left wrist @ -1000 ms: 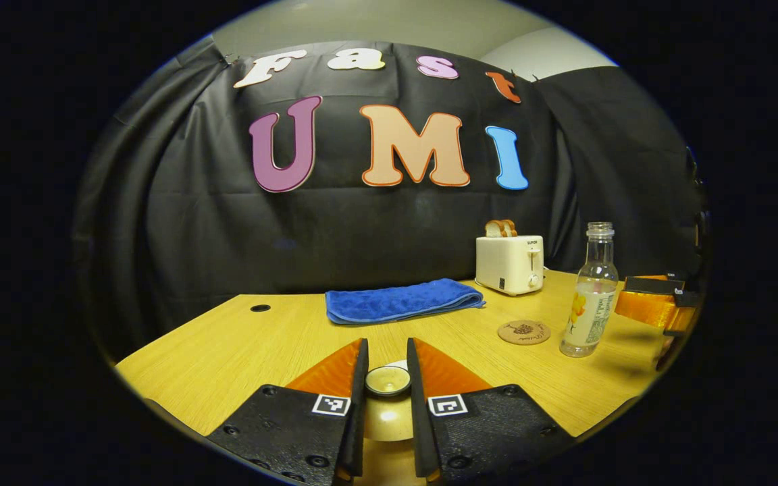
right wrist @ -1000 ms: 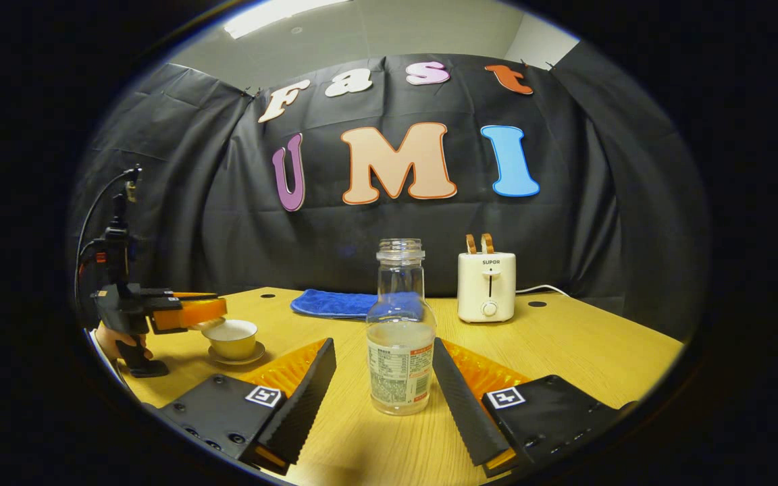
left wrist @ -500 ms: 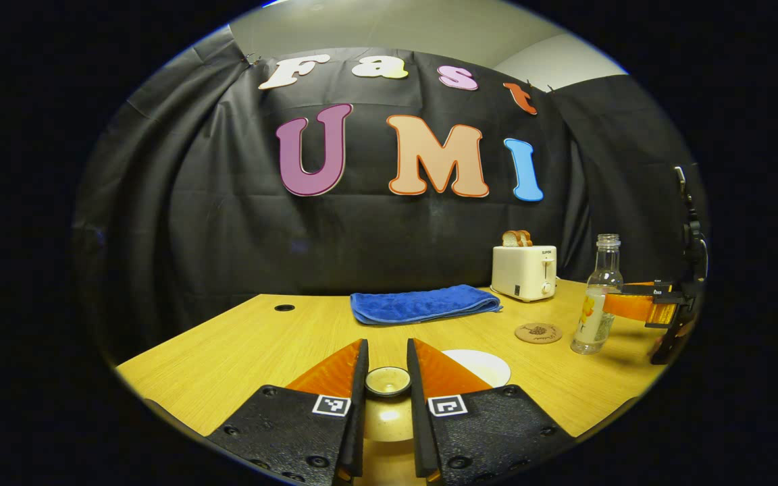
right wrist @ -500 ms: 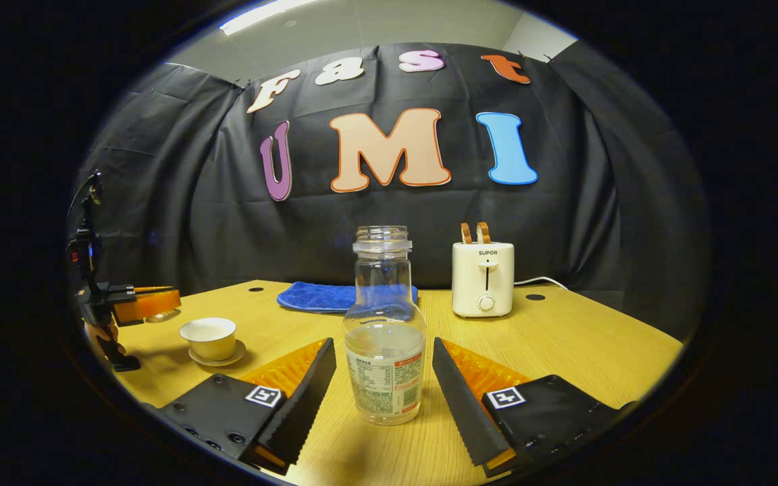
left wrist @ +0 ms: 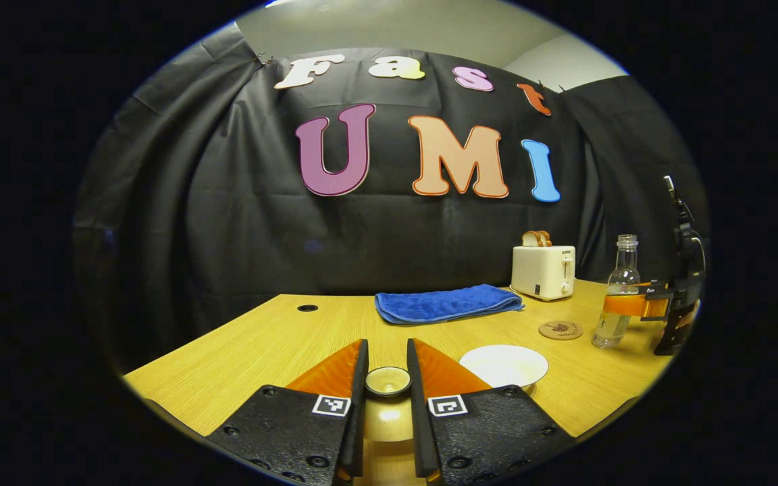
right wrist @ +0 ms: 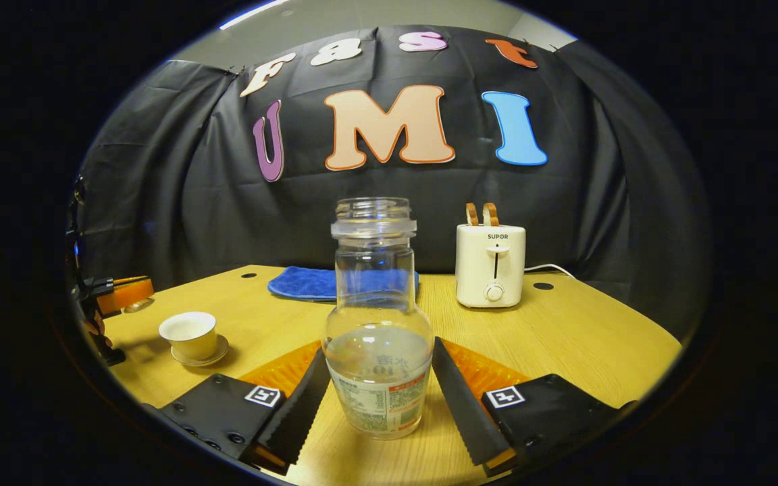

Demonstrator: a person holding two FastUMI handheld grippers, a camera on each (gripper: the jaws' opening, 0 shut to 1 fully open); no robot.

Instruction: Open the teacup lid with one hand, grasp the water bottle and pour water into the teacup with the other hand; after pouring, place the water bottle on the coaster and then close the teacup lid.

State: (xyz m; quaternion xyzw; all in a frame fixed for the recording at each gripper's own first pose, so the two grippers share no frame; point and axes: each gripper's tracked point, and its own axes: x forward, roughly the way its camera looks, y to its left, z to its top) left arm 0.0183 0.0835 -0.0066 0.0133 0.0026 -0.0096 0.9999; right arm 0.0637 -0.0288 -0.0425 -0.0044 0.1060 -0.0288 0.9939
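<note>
Step in hand: lid is off, bottle grasp in progress.

Left gripper (left wrist: 387,385): fingers clamped on the knob of the lid (left wrist: 387,381), lid held off to the side of the cup. In the right gripper view the same gripper (right wrist: 134,292) sits at the far left edge with the lid under it, beside and above the cup, apart from it.

Cup (right wrist: 188,333): uncovered, upright on its saucer (right wrist: 201,354), on the table (right wrist: 585,337). In the left gripper view its open rim (left wrist: 504,365) lies just right of the left gripper's fingers.

Right gripper (right wrist: 379,398): fingers stand on either side of the bottle (right wrist: 377,324), at label height. They look to touch the glass, or nearly so; whether both press firmly, I cannot tell. Bottle upright on the table, uncapped, water low in the body. The left gripper view shows the right gripper (left wrist: 632,305) at the bottle's (left wrist: 618,291) midsection.

Coaster (left wrist: 560,330): bare, between cup and bottle, near the bottle.

Other items: toaster (right wrist: 490,264) and blue cloth (right wrist: 315,283) at the back, out of the path.

Next move, as judged: firm the grip, lift the bottle, carry it toward the cup, tip the neck over the rim. Left keeps the lid clear meanwhile. Glass is smooth and the mouth open, so tilt slowly.
</note>
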